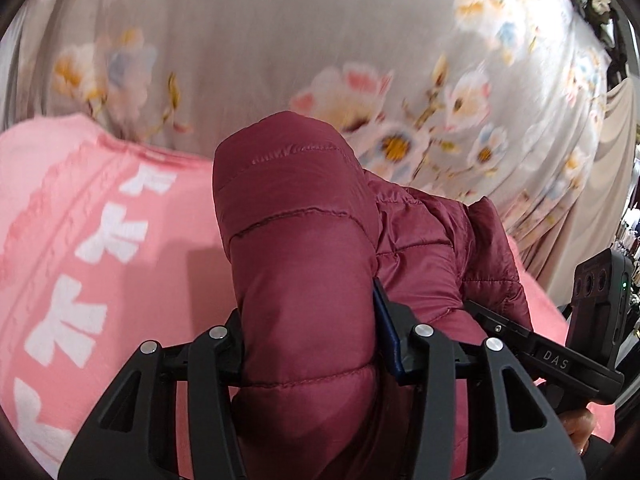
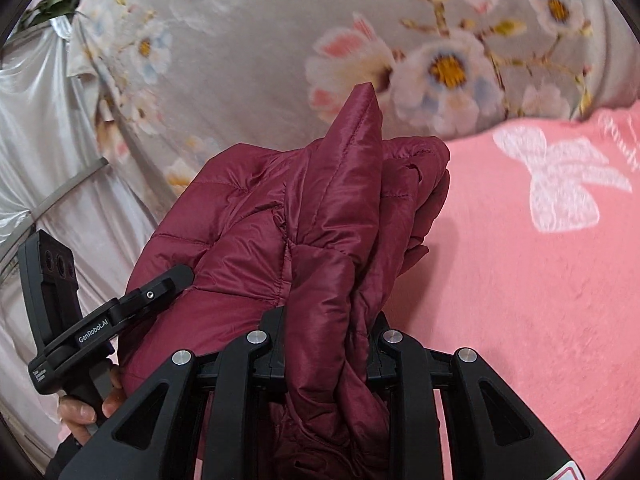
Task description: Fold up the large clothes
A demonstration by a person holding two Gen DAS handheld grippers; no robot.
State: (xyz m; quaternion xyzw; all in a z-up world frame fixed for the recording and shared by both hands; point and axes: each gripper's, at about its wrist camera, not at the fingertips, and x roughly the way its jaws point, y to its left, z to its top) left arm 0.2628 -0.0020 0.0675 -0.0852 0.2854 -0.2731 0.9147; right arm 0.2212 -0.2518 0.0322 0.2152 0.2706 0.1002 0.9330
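Observation:
A maroon quilted puffer jacket (image 1: 300,248) is bunched up above a pink blanket. My left gripper (image 1: 312,344) is shut on a thick padded fold of it, which fills the space between the fingers. In the right wrist view the same jacket (image 2: 320,220) rises in a crumpled peak, and my right gripper (image 2: 326,340) is shut on a gathered fold of it. The other gripper shows at each view's edge: the right one (image 1: 520,332) touches the jacket, and so does the left one (image 2: 160,284). The fingertips are hidden by cloth.
A pink blanket (image 1: 80,260) with white bow prints covers the surface under the jacket, also in the right wrist view (image 2: 540,260). A grey floral sheet (image 1: 280,60) lies beyond it. Silvery cloth (image 2: 36,100) hangs at the left.

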